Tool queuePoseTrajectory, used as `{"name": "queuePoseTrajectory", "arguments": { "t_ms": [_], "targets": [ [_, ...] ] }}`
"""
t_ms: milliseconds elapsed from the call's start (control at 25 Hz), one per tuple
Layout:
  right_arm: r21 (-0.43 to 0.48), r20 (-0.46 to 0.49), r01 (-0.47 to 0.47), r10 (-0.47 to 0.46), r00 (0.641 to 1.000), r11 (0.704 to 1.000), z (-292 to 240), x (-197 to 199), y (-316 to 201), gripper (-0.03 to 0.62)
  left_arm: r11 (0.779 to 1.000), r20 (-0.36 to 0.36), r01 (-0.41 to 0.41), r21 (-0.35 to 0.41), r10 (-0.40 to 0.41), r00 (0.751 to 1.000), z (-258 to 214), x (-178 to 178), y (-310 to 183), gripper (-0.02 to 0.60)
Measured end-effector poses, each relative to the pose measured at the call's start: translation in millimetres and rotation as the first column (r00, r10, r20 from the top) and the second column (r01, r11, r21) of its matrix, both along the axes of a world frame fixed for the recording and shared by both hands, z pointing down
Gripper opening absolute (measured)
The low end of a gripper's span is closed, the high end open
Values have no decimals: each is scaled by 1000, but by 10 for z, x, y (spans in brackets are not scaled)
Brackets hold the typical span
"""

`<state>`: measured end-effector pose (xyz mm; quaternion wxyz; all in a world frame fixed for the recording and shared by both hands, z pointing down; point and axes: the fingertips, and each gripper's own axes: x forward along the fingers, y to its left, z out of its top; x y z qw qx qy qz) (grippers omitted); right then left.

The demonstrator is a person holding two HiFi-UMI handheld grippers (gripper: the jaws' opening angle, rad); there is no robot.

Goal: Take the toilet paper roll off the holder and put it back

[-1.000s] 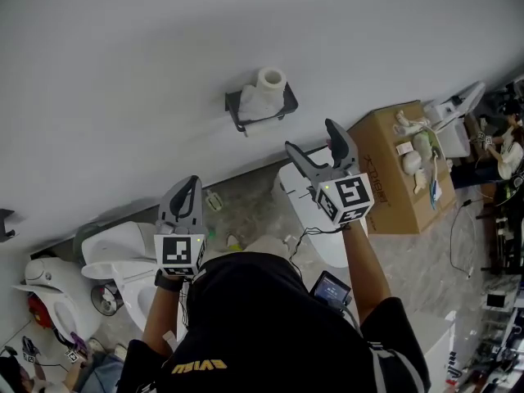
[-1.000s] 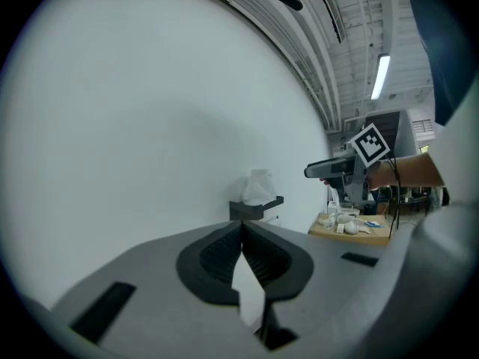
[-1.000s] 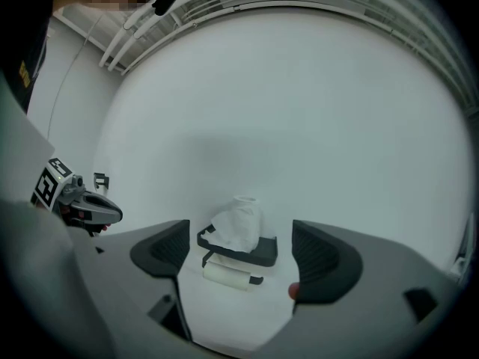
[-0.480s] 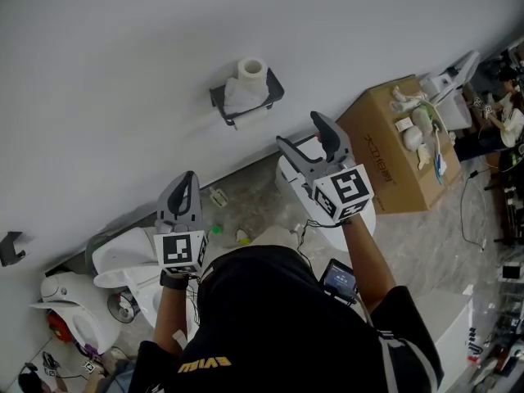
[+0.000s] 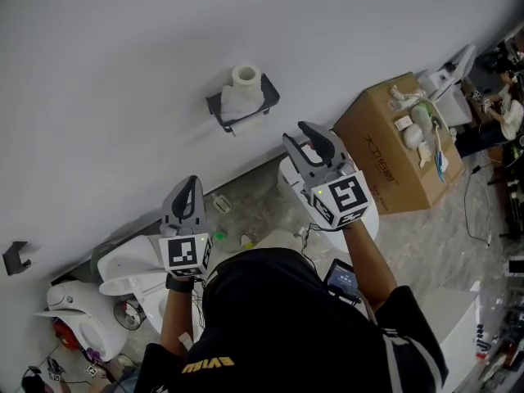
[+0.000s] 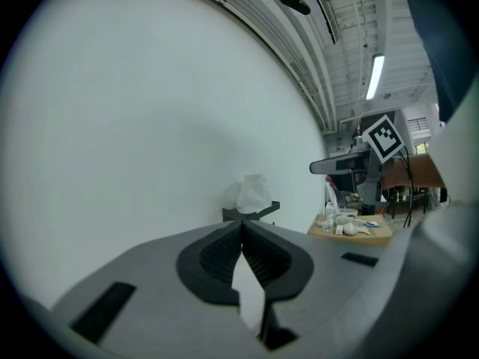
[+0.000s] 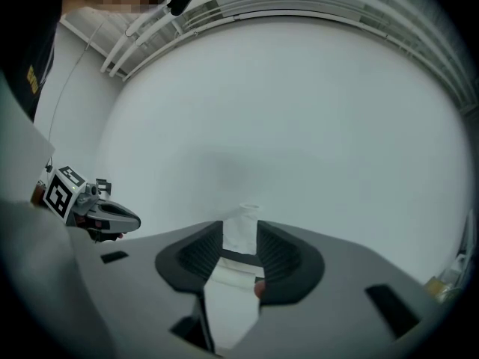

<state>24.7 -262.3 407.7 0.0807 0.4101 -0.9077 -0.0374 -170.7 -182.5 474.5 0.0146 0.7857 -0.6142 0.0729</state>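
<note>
Operator: a person in a black top [image 5: 270, 326] stands facing the wall, one gripper held out in each hand.
Left gripper [image 5: 189, 183]: held level and aimed at the wall, with nothing in it.
Left fingers [image 6: 217, 249]: pressed together, tips meeting.
Right gripper [image 5: 297, 134]: held further forward than the left, aimed at the holder and well short of it.
Right fingers [image 7: 288, 256]: parted by a narrow gap and just now closing. Nothing sits between them. The roll shows through the gap in the right gripper view, but it is away on the wall.
Holder [image 5: 270, 98]: a black bracket fixed to the wall, ahead of the gap between the two grippers.
Toilet paper roll [image 5: 244, 79]: on the holder, standing on end on its top edge with the core opening upward. Loose paper hangs over the front edge. Neither gripper touches it.
Wall [image 5: 123, 47]: plain white. A small black hook [image 5: 15, 256] sits far to the left of the holder.
Floor [image 5: 254, 199]: grey stone pattern, seen below the grippers.
White toilets [image 5: 131, 260]: on the floor along the foot of the wall, to the left.
Cardboard box [image 5: 385, 162]: on the floor to the right, with small white articles on its top.
</note>
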Motion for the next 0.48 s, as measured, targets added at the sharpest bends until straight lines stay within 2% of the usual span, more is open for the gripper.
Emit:
{"name": "queuePoseTrajectory", "arguments": {
  "t_ms": [240,360,480],
  "targets": [
    [-1,27,-23,23,999,1000,-38,58,21,-5,1000,5,13,3,-13,1000,-25,-9,14,11],
    [-40,59,-16,18,998,999,-31,36,78,-8,1000,1,17,1,-17,1000,-20,-9,22,11],
    [-40,60,-3,6,998,999,-49,-17,137,-8,1000,-5,22,-1,-22,1000,-20,-16,29,11]
  ]
}}
